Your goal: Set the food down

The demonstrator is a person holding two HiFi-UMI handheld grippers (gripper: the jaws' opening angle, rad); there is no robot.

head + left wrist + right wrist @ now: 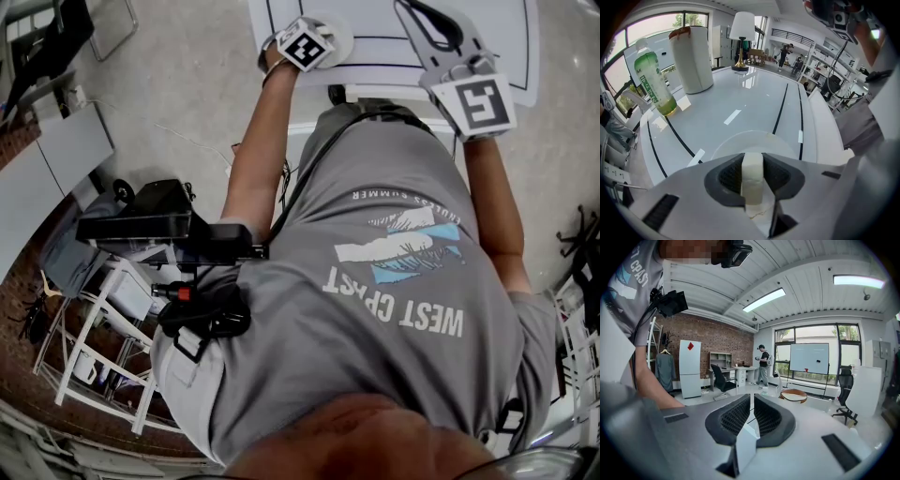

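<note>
A pale, whitish strip of food [752, 174] stands upright between the black pads of my left gripper [752, 171], which is shut on it. Just under and beyond the jaws lies a round white plate [740, 143] on the white table [740, 101]. In the head view the left gripper [303, 44] hovers over that plate [339, 36]. My right gripper [427, 19] is raised over the table further right. In its own view the right gripper [752, 412] points out into the room, with only a thin slit between its pads and nothing in it.
A green drink bottle [654, 79], a paper towel roll [693, 58] and a lamp [741, 33] stand at the table's far left. Black tape lines [780, 110] cross the top. White shelving [103, 347] and a black device [150, 220] stand beside the person's left.
</note>
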